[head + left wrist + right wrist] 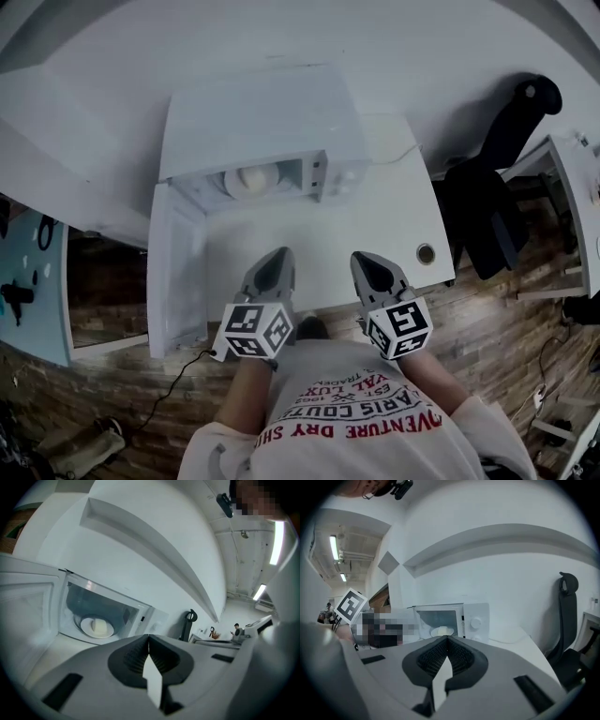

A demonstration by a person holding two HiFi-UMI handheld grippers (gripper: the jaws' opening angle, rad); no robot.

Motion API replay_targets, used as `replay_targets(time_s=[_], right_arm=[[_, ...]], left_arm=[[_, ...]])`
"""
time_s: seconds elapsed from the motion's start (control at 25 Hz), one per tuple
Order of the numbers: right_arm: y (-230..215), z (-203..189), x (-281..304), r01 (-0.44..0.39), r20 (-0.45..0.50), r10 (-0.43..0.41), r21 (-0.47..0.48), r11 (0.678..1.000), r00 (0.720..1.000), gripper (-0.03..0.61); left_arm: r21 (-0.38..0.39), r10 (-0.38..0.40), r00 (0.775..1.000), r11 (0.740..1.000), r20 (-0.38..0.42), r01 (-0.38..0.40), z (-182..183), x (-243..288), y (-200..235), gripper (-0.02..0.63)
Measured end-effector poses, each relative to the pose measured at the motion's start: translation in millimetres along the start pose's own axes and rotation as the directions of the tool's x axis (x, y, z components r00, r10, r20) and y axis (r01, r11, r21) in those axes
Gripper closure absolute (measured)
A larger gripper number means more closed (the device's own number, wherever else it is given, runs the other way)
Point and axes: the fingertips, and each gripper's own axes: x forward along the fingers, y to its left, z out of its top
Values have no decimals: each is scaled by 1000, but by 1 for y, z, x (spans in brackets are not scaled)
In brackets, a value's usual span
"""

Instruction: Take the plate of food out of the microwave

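A white microwave [262, 131] stands at the back of the white table [375, 225], its door [175, 272] swung open to the left. Inside sits a pale plate of food [251, 180], also seen in the left gripper view [96, 626] and the right gripper view [442, 631]. My left gripper [272, 255] hovers over the table's near edge in front of the cavity, shut and empty, tips together [149, 637]. My right gripper [367, 259] is beside it to the right, also shut on nothing [447, 638]. Both are well short of the plate.
A black office chair [497, 178] stands right of the table. A round cable hole [427, 253] sits near the table's right front corner. A cable [403, 155] runs behind the microwave. Another desk [577, 187] is at the far right. The open door juts toward me on the left.
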Motion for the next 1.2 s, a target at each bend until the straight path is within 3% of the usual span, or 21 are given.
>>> replay_targets(time_s=[0.28, 0.68, 1.04, 1.12, 1.2], right_arm=[[-11, 18, 75, -24, -23, 24, -17, 1000, 999, 575], [0, 12, 146, -157, -90, 154, -25, 987, 984, 575], [0, -5, 194, -277, -147, 271, -25, 961, 951, 575], [-2, -10, 201, -293, -161, 286, -21, 956, 945, 575], [-4, -15, 206, -306, -176, 299, -13, 952, 938, 575]], left_arm=[[-48, 6, 999, 999, 47, -3, 25, 34, 48, 606], [-132, 145, 989, 981, 31, -140, 12, 44, 101, 606], [-253, 245, 965, 943, 92, -215, -6, 60, 131, 606], [-325, 254, 962, 923, 104, -208, -12, 66, 139, 606], [-436, 250, 960, 883, 126, -173, -17, 73, 147, 606]])
